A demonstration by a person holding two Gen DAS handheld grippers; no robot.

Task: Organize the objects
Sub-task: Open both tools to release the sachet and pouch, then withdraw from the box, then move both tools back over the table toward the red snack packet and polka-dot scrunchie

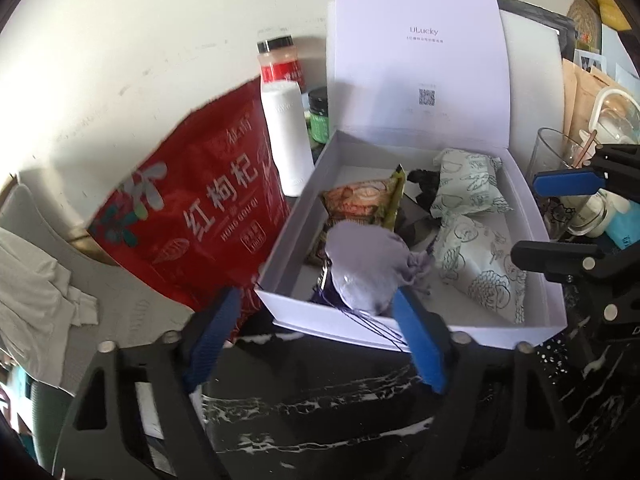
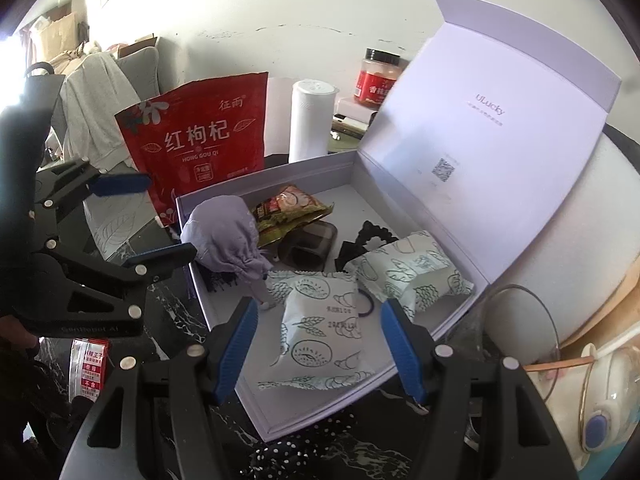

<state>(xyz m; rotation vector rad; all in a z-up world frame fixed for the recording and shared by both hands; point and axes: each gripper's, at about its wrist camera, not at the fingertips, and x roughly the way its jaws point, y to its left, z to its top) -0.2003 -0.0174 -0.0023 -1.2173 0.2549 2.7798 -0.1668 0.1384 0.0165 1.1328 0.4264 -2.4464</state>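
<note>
**Two grippers spread wide at the white box**

Both of our grippers hold nothing, their blue-padded jaws well apart. Our left gripper (image 1: 316, 340) hangs at the near left corner of the white box (image 1: 288, 224), its jaws straddling that corner, with the lilac drawstring pouch (image 1: 364, 264) just beyond them inside the box. Our right gripper (image 2: 320, 348) sits over the near edge of the box, and a mint-patterned snack packet (image 2: 320, 336) lies on the box floor between its jaws, not touched by either pad as far as we can tell.

Farther in, a second mint packet (image 2: 408, 272) lies to the right, a brown-and-green snack pack (image 2: 288, 208) sits behind the pouch, and something dark, which we cannot identify, rests between them. The box lid (image 2: 500, 128) stands open at the far side, printed with "ULucky".

Outside the box, on the left, a red goji-berry bag (image 1: 192, 208) leans beside it, with a white cylinder (image 1: 286, 136) and a red-labelled jar (image 1: 280, 60) behind. The box rests on a black marbled tabletop (image 1: 320, 412). A clear glass (image 1: 560, 160) stands to the right.
</note>
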